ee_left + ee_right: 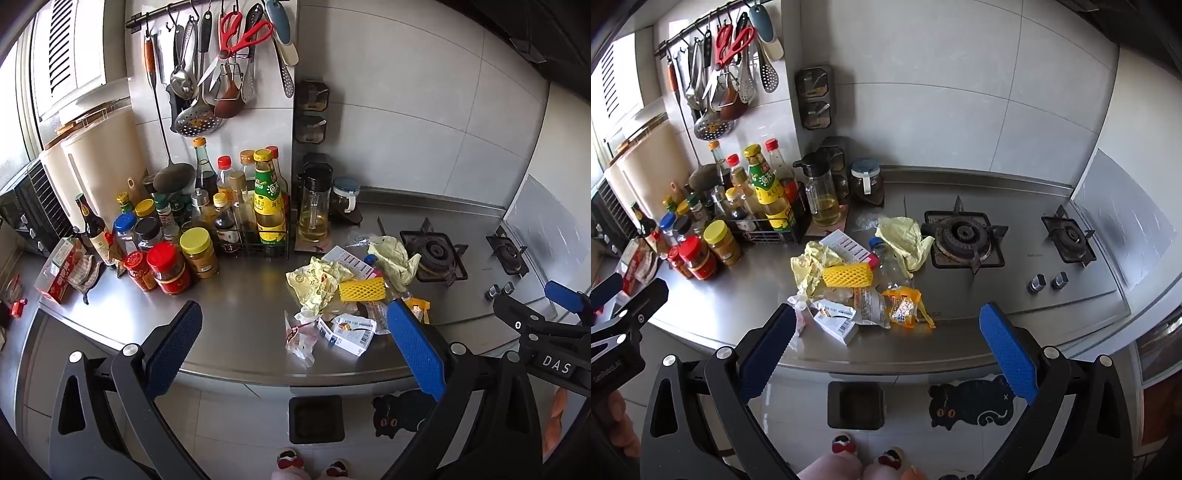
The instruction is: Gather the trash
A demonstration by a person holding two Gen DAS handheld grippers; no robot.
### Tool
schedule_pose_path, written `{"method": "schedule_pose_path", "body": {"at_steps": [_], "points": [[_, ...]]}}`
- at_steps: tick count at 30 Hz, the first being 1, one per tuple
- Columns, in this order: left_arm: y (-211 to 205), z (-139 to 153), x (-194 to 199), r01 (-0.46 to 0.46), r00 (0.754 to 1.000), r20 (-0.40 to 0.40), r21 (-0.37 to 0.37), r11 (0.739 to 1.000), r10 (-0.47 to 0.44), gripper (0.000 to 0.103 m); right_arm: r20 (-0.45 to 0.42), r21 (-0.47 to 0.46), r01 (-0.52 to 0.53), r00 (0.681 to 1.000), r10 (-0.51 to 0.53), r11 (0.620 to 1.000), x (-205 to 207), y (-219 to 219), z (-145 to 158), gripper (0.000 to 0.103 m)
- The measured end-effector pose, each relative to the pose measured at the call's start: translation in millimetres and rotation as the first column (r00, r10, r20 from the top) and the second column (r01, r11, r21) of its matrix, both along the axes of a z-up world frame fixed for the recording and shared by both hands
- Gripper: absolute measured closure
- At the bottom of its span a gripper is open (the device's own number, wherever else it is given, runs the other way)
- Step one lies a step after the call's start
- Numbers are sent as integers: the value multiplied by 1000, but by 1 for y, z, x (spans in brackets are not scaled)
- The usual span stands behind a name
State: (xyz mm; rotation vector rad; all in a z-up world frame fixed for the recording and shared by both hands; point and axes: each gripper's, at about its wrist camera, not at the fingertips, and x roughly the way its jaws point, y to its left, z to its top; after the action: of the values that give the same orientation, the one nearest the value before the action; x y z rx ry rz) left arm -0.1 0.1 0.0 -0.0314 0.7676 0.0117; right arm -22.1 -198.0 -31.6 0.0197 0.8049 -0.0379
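A heap of trash lies on the steel counter: crumpled pale yellow paper, a yellow foam net sleeve, a small white carton, an orange wrapper and a clear plastic bottle. My left gripper hovers open in front of the heap, nothing between its blue pads. My right gripper is also open, held before the counter edge near the carton and orange wrapper. Each gripper shows at the edge of the other's view.
A black bin stands on the floor below the counter edge, beside a black cat mat. Several sauce bottles and jars crowd the counter's left. A gas hob sits to the right. Utensils hang on the wall.
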Motion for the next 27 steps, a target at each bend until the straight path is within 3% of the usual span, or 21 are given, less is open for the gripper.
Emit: {"method": "schedule_pose_path", "body": {"at_steps": [27], "points": [[-4,8,2,8,1000,3,10,1000,-8,8,4,-1,1,1000,-1,1000,0,-1,4,3]]}}
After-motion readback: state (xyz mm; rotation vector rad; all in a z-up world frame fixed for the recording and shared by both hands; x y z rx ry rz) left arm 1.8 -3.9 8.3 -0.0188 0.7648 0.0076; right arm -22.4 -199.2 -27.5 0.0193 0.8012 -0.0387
